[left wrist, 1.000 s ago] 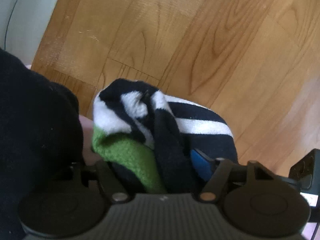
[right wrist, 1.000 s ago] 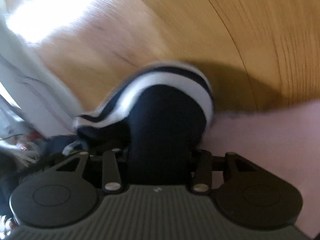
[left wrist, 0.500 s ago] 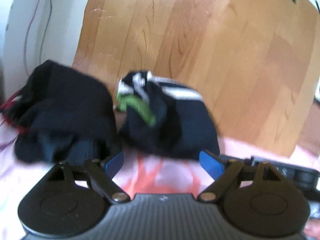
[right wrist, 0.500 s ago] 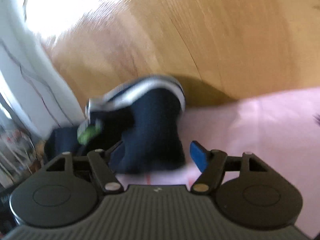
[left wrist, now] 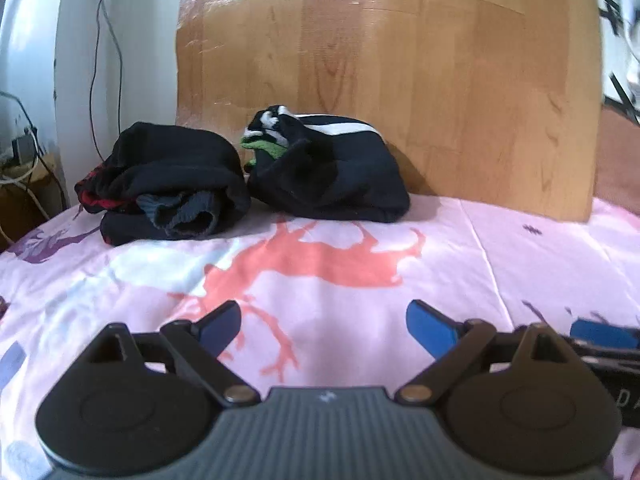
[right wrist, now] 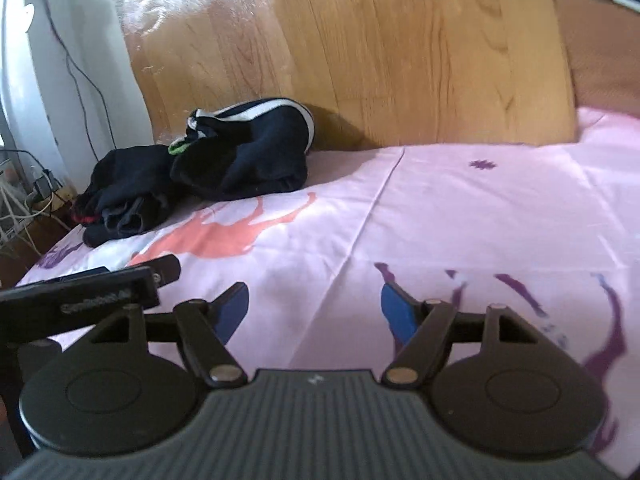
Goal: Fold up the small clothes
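Note:
A folded dark navy garment with white stripes and a green patch (left wrist: 328, 172) (right wrist: 248, 148) lies on the pink bed sheet (left wrist: 340, 280) against the wooden headboard. Left of it sits a black folded bundle with red trim (left wrist: 168, 184) (right wrist: 124, 196). My left gripper (left wrist: 324, 326) hovers well back from both piles, its jaws opening with nothing between them. My right gripper (right wrist: 314, 306) is likewise pulled back over the sheet, its jaws still opening and empty. The left gripper's body (right wrist: 80, 296) shows at the left of the right wrist view.
The wooden headboard (left wrist: 400, 60) rises behind the piles. A white wall with hanging cables (left wrist: 100, 40) and a cluttered corner with plugs (right wrist: 36, 192) lie left, past the bed's edge. Pink sheet (right wrist: 480, 208) with printed figures stretches to the right.
Both grippers let go of the striped garment, opened, and drew back from the headboard. The garment now rests beside the black bundle.

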Motion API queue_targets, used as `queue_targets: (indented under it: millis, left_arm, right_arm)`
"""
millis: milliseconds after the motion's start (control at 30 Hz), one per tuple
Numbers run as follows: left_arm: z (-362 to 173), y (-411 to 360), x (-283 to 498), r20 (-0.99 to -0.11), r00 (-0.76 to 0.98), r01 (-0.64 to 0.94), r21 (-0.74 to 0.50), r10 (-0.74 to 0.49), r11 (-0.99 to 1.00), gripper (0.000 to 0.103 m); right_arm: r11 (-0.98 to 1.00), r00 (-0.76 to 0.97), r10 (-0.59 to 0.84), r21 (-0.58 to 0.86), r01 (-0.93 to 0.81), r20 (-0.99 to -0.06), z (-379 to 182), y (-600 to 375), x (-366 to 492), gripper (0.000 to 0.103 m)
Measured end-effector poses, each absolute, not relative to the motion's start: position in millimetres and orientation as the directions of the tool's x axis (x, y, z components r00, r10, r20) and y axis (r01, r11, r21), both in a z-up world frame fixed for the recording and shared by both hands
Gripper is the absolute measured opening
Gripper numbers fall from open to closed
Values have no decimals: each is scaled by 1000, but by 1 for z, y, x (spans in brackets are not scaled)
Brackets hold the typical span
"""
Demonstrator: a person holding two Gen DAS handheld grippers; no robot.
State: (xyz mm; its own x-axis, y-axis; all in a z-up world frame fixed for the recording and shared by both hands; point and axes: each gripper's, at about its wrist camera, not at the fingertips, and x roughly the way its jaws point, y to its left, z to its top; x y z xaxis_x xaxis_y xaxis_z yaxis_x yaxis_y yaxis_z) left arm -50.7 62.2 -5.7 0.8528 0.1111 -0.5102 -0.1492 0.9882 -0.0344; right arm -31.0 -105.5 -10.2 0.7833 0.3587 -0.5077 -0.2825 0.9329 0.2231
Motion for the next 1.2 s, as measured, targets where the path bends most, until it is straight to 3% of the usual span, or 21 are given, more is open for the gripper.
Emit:
queue_targets:
  millis: [133,533,633,1200]
  left_arm:
    - [-5,51,-62,-472,867,-168,28,161,985,93]
    - [-6,53,-63,-485,851,-211,37,202,977,98]
    - [-6,53,-65,-476,853,-224,41,216,974,103]
    - [-4,59,-69,-453,856,-270,17,249,963,103]
  right_arm:
    - [929,804,369,212,-303,-467,-7,-110,-47,77]
    - [918,837,384,262,-299,-390,-4,-126,-59,85]
    - [915,842,379,289,-280,-383,-5,-130,-57,86]
    - [887,816,397,403,-224,-420,-10,-151,-45,90]
